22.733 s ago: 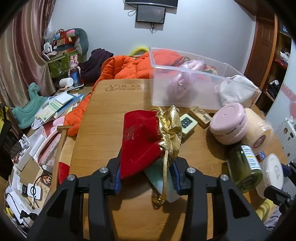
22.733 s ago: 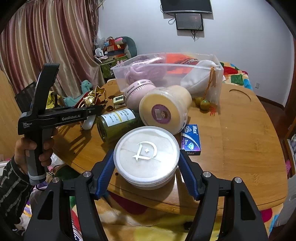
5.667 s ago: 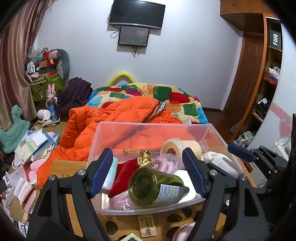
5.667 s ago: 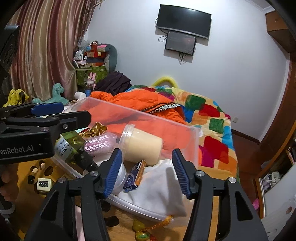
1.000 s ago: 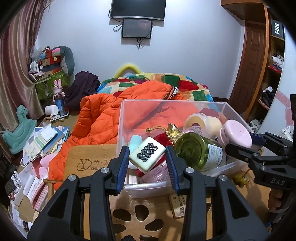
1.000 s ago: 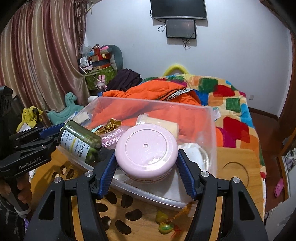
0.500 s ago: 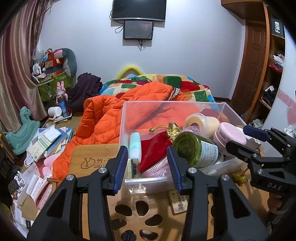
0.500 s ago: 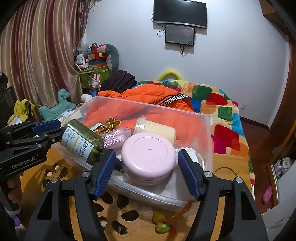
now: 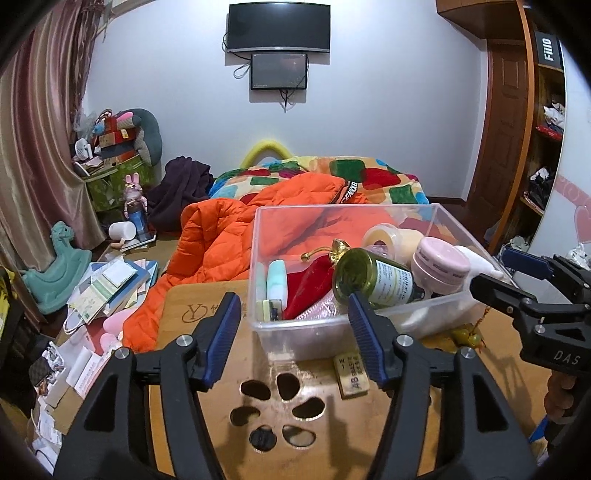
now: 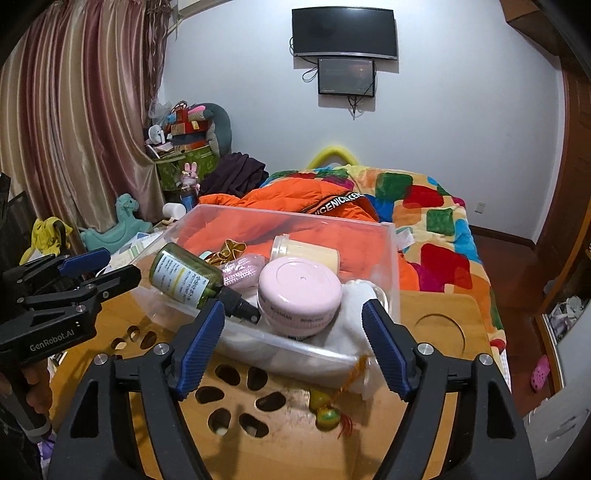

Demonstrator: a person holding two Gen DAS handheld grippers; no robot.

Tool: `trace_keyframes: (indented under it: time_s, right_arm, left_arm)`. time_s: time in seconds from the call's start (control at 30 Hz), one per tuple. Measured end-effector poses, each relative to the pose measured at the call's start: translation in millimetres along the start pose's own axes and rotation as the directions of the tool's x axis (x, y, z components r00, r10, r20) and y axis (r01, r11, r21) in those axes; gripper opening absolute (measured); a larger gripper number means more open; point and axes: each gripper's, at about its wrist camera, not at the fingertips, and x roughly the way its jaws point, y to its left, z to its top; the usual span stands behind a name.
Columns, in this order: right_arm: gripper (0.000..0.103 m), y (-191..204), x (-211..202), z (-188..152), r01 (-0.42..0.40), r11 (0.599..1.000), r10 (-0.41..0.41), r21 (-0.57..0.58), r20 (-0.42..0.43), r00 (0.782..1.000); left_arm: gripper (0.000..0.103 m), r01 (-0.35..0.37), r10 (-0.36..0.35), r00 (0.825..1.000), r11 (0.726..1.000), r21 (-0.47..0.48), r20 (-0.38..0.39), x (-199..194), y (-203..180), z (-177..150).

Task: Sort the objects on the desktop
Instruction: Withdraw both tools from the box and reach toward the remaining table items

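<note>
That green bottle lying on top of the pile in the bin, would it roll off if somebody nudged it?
Probably. The green bottle is round and lies tilted on its side atop the heap in the clear bin. Its smooth sides look slippery, and it seems heavy enough to slide down.

A pale, bare wall (image 9: pixel 388 110) closes the far end of the room, and a dark television (image 9: pixel 279 26) hangs on it with a smaller screen (image 9: pixel 279 71) just beneath. Below the television lies a bed (image 10: pixel 424 206) under a patchwork quilt — an orange padded jacket (image 9: pixel 236 225) is heaped at its near end. Left of the television, pink-brown curtains (image 10: pixel 92 122) fall to the floor; right of it stand a wooden door (image 9: pixel 506 147) and open shelves (image 9: pixel 550 122).
</note>
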Motion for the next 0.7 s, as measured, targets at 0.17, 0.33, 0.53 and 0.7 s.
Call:
trace_keyframes:
  time_s: [0.17,0.33,0.53,0.7]
  right_arm:
    - [0.078,-6,-15,-10,0.015,0.999,-0.015,0.038,0.008,1.0]
    - [0.078,-15,-26,-22,0.039,0.997,-0.039,0.067,-0.001,0.999]
    - [0.078,-25,-25,-44,0.085,0.993,-0.082,0.083,-0.041,0.996]
    - [0.078,-37,-11,-61,0.097,0.988,-0.084,0.117,-0.108,0.991]
  left_arm:
    - [0.067,-0.002,0.002,1.0,1.0,-0.019,0.019,-16,4,-6]
    - [0.067,-0.002,0.003,1.0,1.0,-0.026,0.023,-27,4,-15]
    - [0.067,0.01,-0.011,1.0,0.999,-0.036,-0.027,-19,2,-31]
    - [0.067,0.03,-0.032,0.997,0.999,-0.035,-0.071,-6,-7,-45]
